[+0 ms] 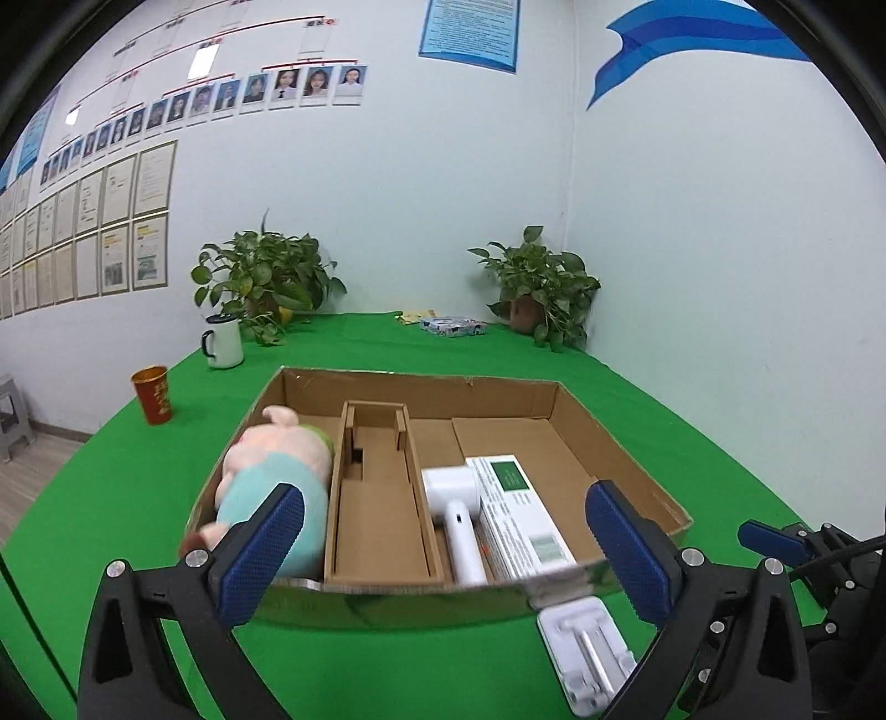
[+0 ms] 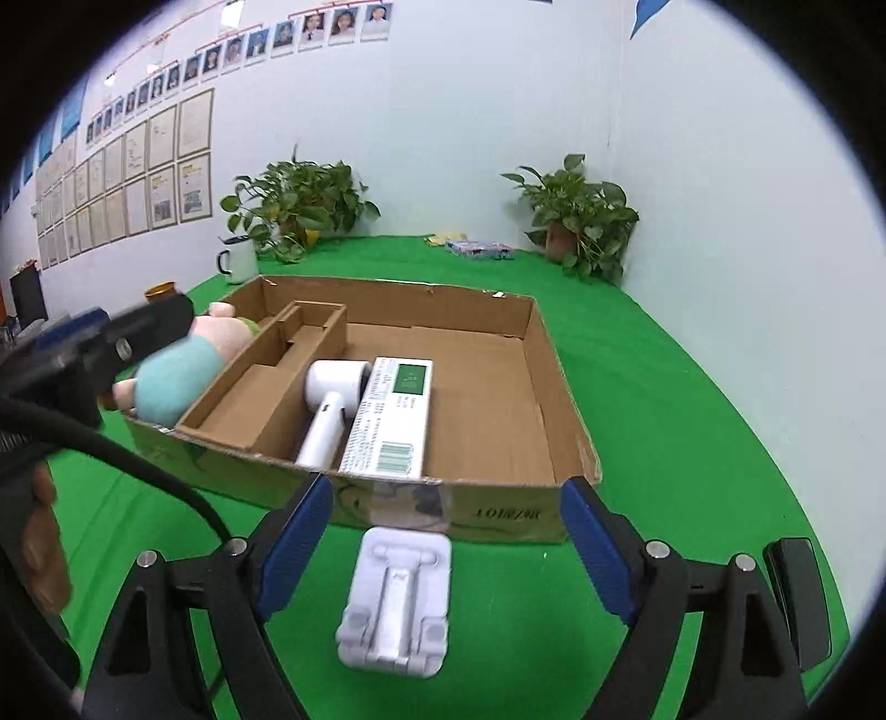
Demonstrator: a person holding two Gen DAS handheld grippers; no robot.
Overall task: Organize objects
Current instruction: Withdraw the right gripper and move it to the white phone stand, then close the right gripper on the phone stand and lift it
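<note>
Right beside box [image 2: 443, 504] front wall: stand [image 2: 396, 603].

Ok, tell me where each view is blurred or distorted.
Left wrist view: plush pig and the cardboard box's near edge smeared by motion, wall lines bowed by fisheye. Right wrist view: left tongs blurred, white stand slightly soft, dark vignette around.

Print on the cardboard box [image 2: 501, 512] front upside down, only "101" legible, green label and barcode on the white carton [image 2: 396, 421] too small to read, wall papers [image 1: 138, 221] and blue poster [image 1: 470, 33] text unreadable
</note>
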